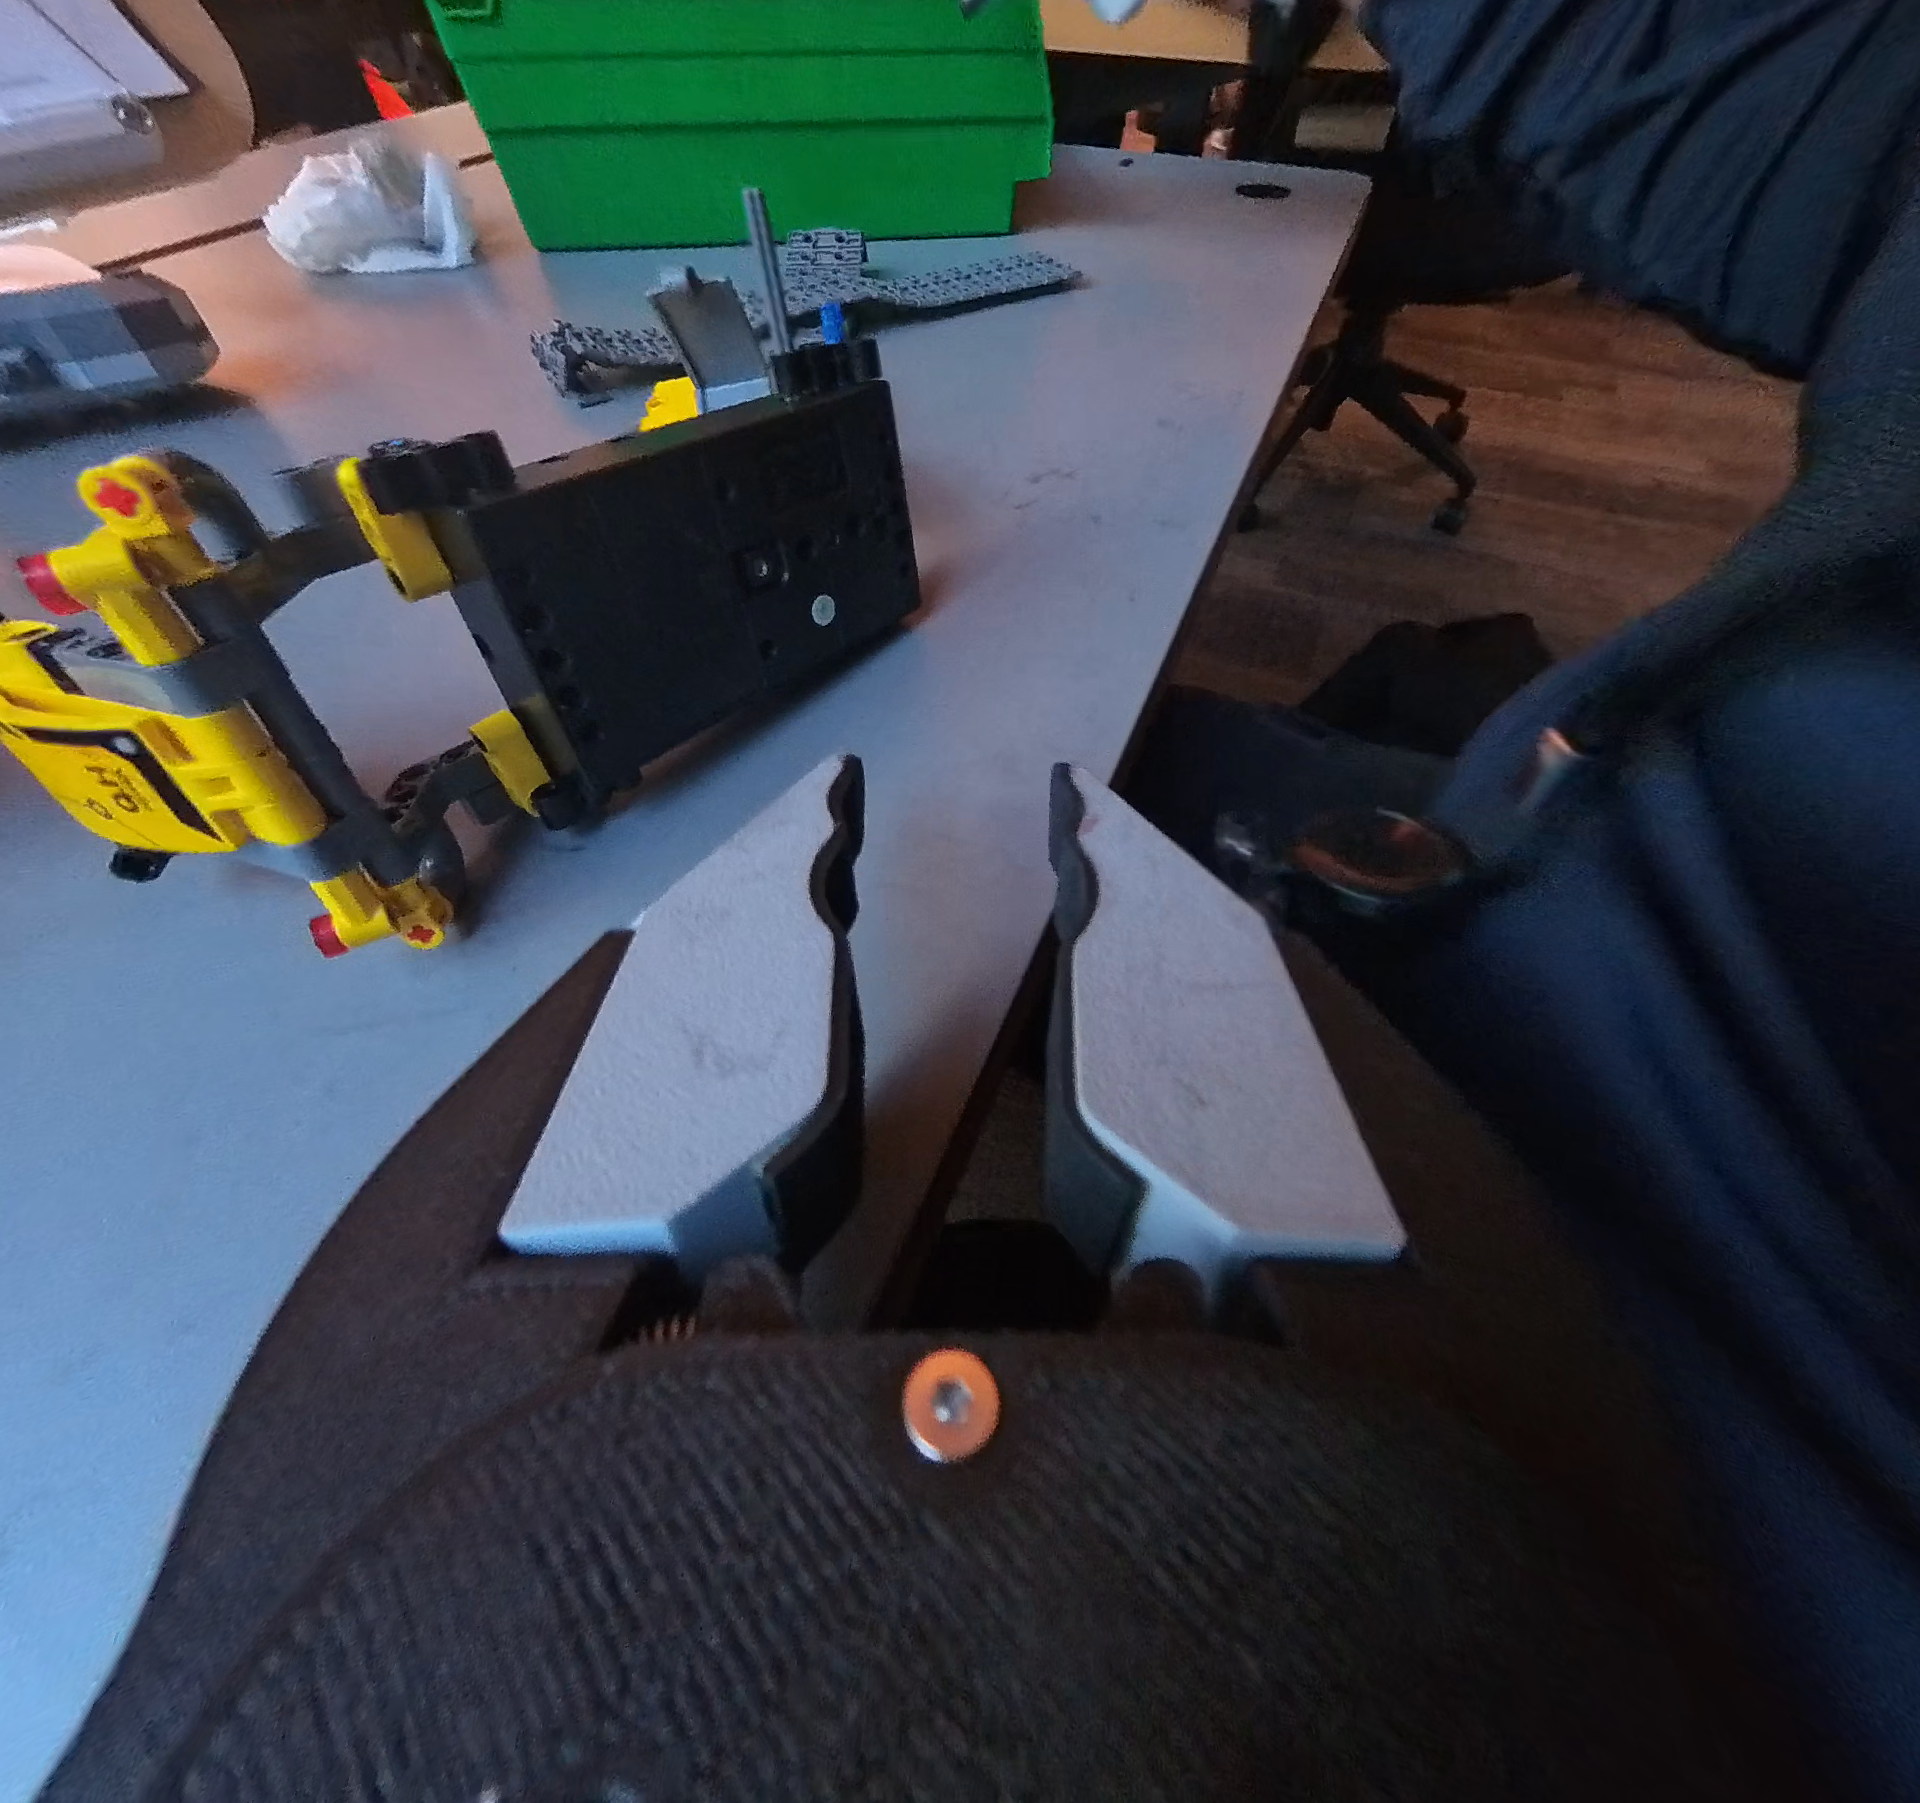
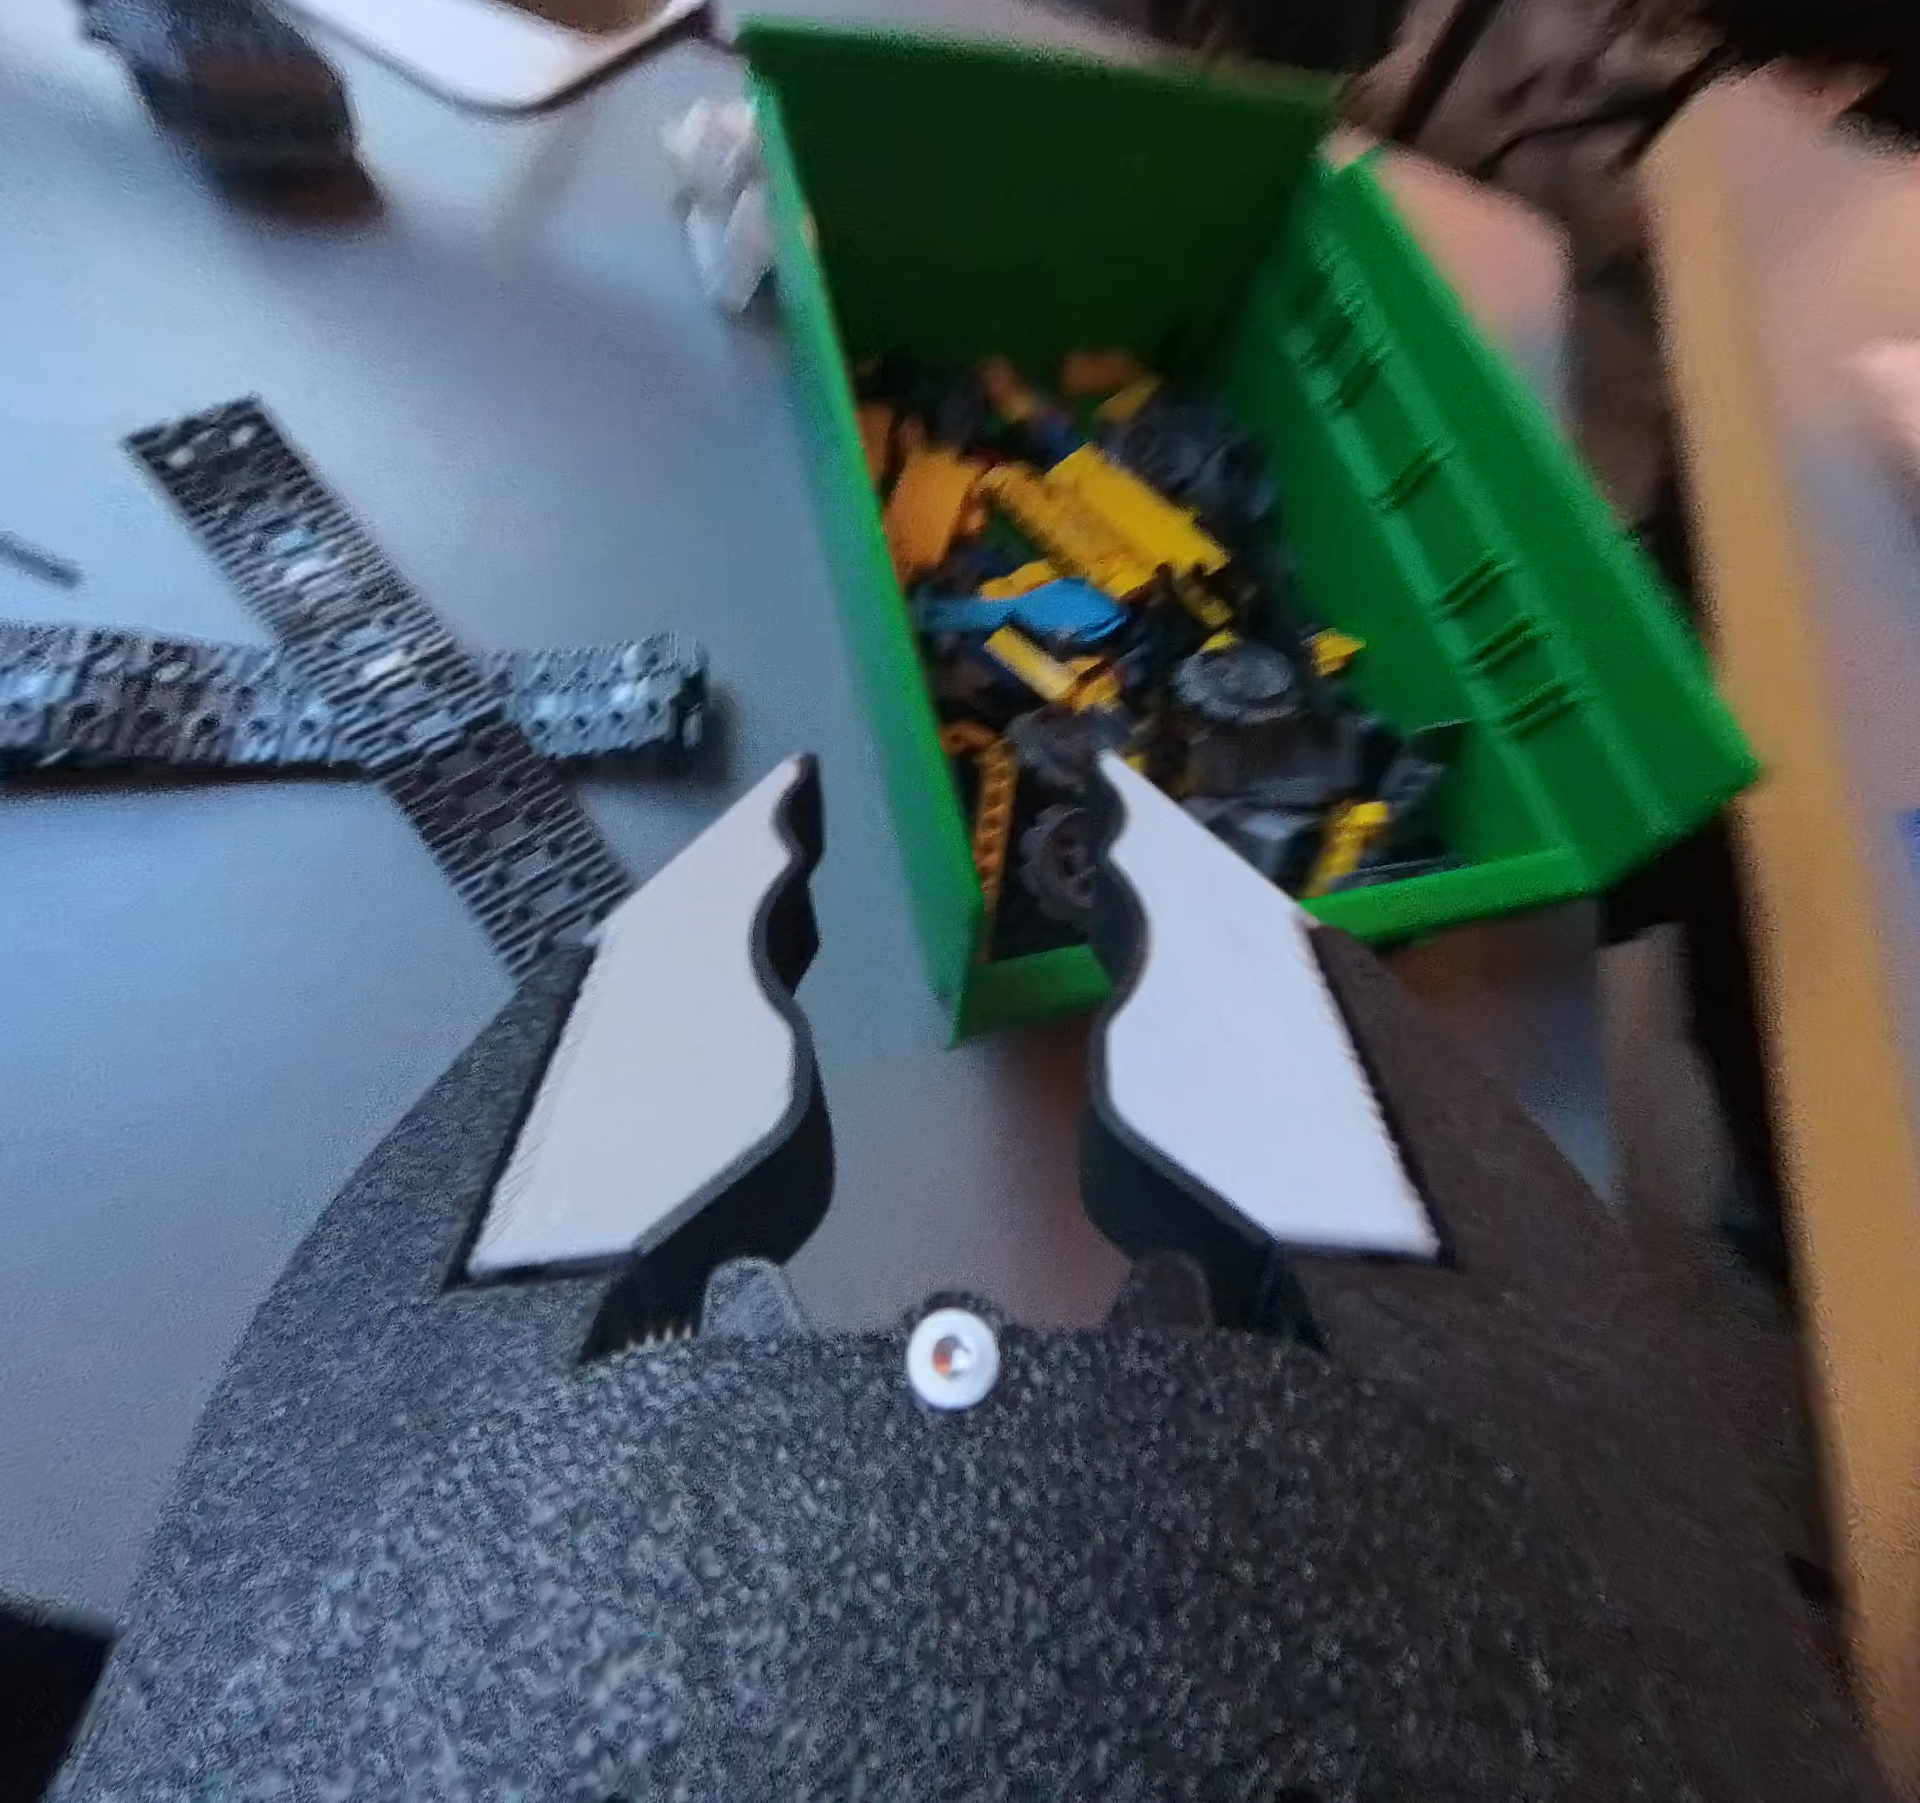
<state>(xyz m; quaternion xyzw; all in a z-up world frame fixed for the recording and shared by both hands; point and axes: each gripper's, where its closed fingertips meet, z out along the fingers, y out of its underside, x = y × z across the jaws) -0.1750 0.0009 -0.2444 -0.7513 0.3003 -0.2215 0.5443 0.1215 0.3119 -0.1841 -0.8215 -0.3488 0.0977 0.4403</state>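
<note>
Both tools are empty with jaws apart: left tool (image 1: 956,797) hovers just beside the black-and-yellow brick model (image 1: 582,610) on the surface (image 1: 1091,465), my right tool (image 2: 956,797) over the green bin (image 2: 1039,195) of loose bricks (image 2: 1122,610).

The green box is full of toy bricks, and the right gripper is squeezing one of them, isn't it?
Not quite. The green box does hold toy bricks, but the right gripper squeezes nothing: the right wrist view shows its jaws open and empty, near the box's front corner.
</note>
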